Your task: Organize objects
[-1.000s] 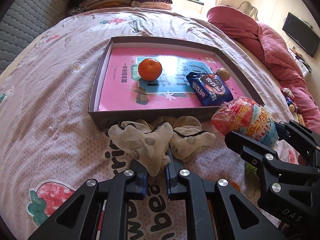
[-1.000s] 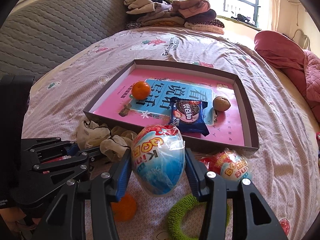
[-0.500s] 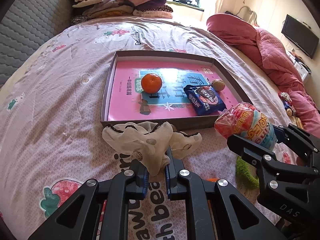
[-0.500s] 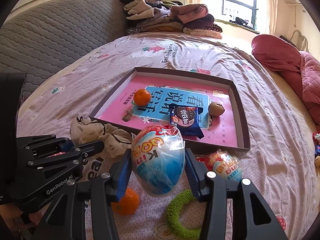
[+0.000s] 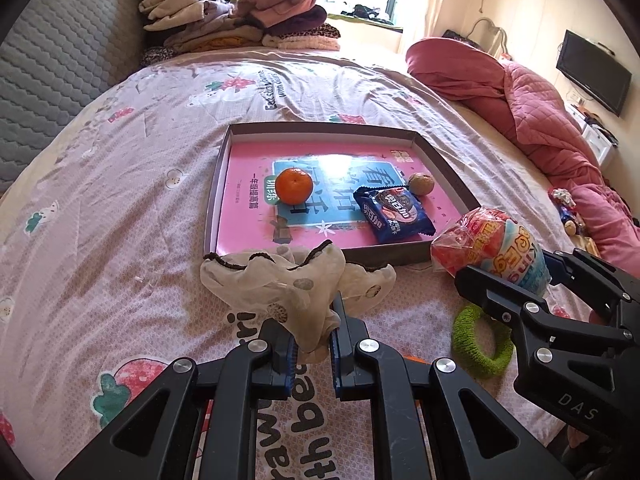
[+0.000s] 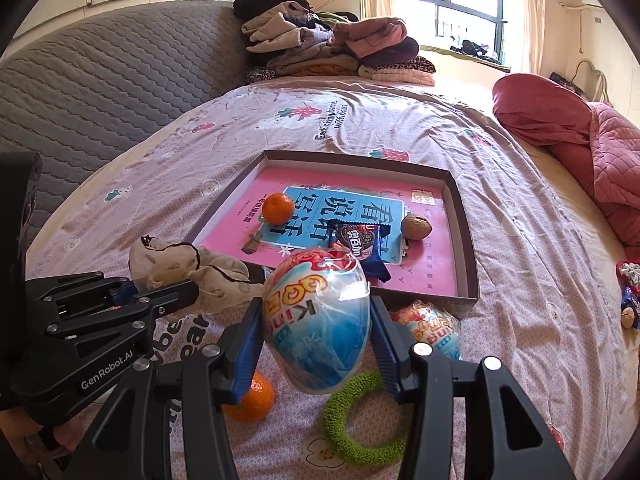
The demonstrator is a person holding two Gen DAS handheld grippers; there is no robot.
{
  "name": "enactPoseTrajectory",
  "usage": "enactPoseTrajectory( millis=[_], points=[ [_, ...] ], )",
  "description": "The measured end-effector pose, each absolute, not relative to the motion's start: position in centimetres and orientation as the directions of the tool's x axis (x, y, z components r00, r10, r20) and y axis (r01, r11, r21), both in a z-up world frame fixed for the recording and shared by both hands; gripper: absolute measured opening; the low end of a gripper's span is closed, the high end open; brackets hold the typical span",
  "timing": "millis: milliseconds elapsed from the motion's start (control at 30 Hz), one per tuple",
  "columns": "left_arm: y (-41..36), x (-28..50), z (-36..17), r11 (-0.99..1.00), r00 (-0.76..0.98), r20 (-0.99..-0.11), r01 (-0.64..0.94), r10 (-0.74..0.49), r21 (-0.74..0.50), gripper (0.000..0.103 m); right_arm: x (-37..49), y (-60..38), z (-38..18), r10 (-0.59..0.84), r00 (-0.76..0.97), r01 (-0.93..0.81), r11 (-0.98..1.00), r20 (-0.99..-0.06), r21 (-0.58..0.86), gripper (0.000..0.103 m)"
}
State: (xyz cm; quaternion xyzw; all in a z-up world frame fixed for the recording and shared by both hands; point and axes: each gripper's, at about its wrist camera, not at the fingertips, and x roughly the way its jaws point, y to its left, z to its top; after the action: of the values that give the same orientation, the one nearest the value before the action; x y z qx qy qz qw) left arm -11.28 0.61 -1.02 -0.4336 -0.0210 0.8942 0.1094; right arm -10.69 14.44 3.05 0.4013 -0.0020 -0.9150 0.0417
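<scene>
Above bedsheet [image 5: 120, 208]: left hand-held gripper [image 5: 312, 344] clamping sock [image 5: 288, 284].

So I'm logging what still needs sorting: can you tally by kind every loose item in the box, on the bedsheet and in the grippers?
Tangerines: 2
Walnuts: 1
Cookie packs: 1
Wrapped toy eggs: 2
Green crochet rings: 1
Cream socks: 2
Total: 9
</scene>
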Motion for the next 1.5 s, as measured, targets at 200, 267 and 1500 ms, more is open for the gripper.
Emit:
enactPoseTrajectory(
  millis=[200,267,1500],
  points=[
    [0.6,-11.1,-0.3,-0.975,-0.612,-0.761,-0.177,0.215,-0.133,0.013,-10.3,14.8,3.8,-0.075,-0.687,0.068,-0.997,-0.723,0.039,0.05],
    [0.7,-11.0,-0.1,-0.975,-0.615,-0.759,-0.179,0.216,-0.132,0.013,-10.2,14.8,4.0,-0.074,-0.691,0.068,-0.997,-0.719,0.037,0.05],
    [3.1,-11.4,4.3,-0.976,-0.67,-0.715,-0.2,0.199,-0.084,0.013,-10.1,17.5,7.7,-0.051,-0.751,0.033,-0.999,-0.659,0.04,0.05]
  ],
)
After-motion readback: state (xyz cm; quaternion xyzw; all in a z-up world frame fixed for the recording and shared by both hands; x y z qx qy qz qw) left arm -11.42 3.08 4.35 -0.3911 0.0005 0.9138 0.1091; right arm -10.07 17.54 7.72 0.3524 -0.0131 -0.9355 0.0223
